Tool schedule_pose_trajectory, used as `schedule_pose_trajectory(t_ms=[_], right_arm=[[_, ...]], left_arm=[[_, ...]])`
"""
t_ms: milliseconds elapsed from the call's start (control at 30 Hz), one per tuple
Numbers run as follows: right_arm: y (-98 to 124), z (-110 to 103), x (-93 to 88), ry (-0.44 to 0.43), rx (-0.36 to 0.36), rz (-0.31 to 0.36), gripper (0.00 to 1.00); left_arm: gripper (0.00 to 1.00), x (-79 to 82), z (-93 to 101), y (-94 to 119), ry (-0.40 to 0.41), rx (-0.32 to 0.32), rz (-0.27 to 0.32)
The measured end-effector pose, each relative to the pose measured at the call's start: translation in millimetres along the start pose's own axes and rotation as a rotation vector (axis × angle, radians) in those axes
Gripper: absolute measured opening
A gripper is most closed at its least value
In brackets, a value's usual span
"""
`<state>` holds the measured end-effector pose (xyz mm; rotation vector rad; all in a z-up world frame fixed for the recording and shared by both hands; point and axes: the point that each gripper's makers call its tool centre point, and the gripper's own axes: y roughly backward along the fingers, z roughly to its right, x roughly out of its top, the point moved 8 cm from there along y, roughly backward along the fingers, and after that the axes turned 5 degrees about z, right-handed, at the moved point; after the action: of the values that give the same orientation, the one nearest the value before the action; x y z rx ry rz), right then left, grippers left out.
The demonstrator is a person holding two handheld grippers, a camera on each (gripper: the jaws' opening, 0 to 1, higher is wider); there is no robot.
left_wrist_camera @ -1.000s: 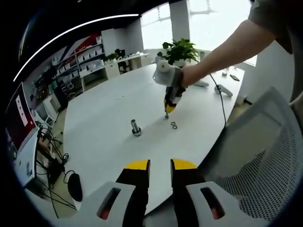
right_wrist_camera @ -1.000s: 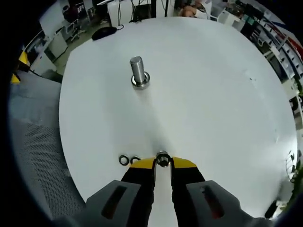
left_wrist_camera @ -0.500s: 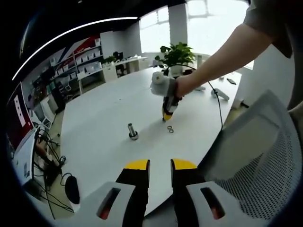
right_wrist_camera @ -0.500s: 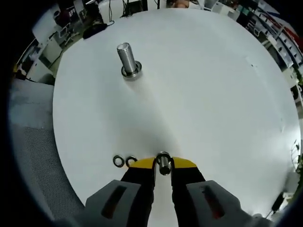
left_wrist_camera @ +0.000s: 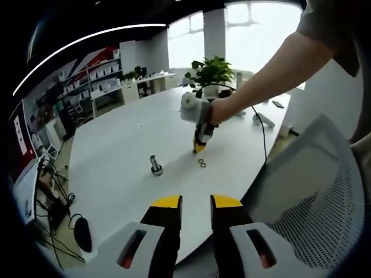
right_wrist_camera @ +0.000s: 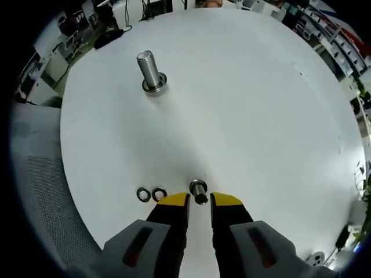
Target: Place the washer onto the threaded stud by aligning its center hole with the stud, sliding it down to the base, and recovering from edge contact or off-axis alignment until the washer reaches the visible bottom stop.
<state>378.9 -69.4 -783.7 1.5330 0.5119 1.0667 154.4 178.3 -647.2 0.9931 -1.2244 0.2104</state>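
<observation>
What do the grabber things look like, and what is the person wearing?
Each gripper has two black jaws with yellow tips, set in pale grey housings with dark slots that look reddish inside. The right one carries a pale rounded body. The person's short sleeve is greyish brown.

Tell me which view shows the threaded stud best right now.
The right gripper view: the threaded stud stands upright on the white table, large enough to see its thread and base ring. In the left gripper view the stud is small and distant, detail lost.

Stud (right_wrist_camera: 150, 72) upright on table (right_wrist_camera: 261, 116); two washers (right_wrist_camera: 151, 194) near edge.
</observation>
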Motion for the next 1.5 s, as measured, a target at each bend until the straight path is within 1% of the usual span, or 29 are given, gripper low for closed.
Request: schedule_pose_trajectory(t_ms=[100, 167, 267, 400, 467, 500, 567, 633, 700, 767, 833, 900, 933, 967, 1033, 1100, 1200, 1300, 1367, 1500], right_arm=[[6, -7, -3.9, -0.004, -0.008, -0.006, 0.17], [10, -10, -5.8, -0.011, -0.015, -0.015, 0.17], [14, -16, -7.9, -0.047, -0.02, -0.014, 0.17], [20, -30, -12.0, -0.068, -0.034, -0.02, 0.18], [21, -36, -14.6, -0.095, -0.038, -0.026, 0.18], [22, -39, -15.4, -0.107, -0.038, -0.026, 0.18], [24, -44, -17.0, -0.099, -0.04, -0.034, 0.18], [27, -47, -19.1, -0.088, -0.044, -0.046, 0.18], [28, -45, -20.0, -0.108, -0.045, -0.045, 0.18], [30, -42, -18.4, -0.13, -0.049, -0.031, 0.18], [31, -41, -17.5, -0.138, -0.049, -0.028, 0.18], [30, -40, -16.3, -0.13, -0.05, -0.021, 0.18], [29, -40, -15.7, -0.122, -0.049, -0.021, 0.18], [28, -39, -15.3, -0.111, -0.046, -0.026, 0.18], [24, -37, -13.8, -0.082, -0.037, -0.036, 0.18], [24, -36, -10.5, -0.049, -0.032, -0.026, 0.18], [23, -37, -7.5, -0.003, -0.018, -0.024, 0.18], [20, -38, -6.2, 0.005, -0.003, -0.016, 0.18], [19, -42, -4.1, 0.011, 0.008, -0.007, 0.18], [16, -44, -3.2, 0.045, 0.022, -0.003, 0.18]], left_arm=[[0.18, 1.0, 2.5, 0, -0.001, -0.017, 0.006], [0.18, 1.4, 1.6, 1, 0.013, -0.019, 0.013], [0.18, 2.7, -0.7, 2, 0.048, -0.029, 0.034], [0.18, 3.3, 1.5, 3, 0.08, -0.078, 0.057], [0.18, 4.5, 4.5, 3, 0.078, -0.105, 0.071], [0.19, 7.1, 7.7, 4, 0.078, -0.131, 0.093], [0.19, 7.6, 8.5, 4, 0.08, -0.134, 0.096], [0.2, 8.2, 10.1, 3, 0.066, -0.142, 0.097], [0.2, 8.5, 11.3, 3, 0.063, -0.147, 0.099], [0.2, 8.8, 11.2, 4, 0.059, -0.142, 0.1], [0.2, 9.5, 7.7, 4, 0.07, -0.123, 0.106], [0.2, 9.9, 2.6, 4, 0.117, -0.124, 0.12], [0.2, 9.2, 1.0, 4, 0.144, -0.138, 0.12], [0.2, 8.7, -0.9, 5, 0.16, -0.128, 0.123], [0.2, 9.1, -2.8, 6, 0.162, -0.109, 0.13], [0.21, 10.1, -3.4, 6, 0.157, -0.092, 0.137], [0.21, 9.9, -2.5, 6, 0.13, -0.066, 0.126], [0.21, 10.8, -4.1, 7, 0.113, -0.041, 0.128], [0.21, 11.1, -5.1, 7, 0.111, -0.029, 0.128], [0.21, 10.0, -5.4, 6, 0.1, -0.014, 0.115]])
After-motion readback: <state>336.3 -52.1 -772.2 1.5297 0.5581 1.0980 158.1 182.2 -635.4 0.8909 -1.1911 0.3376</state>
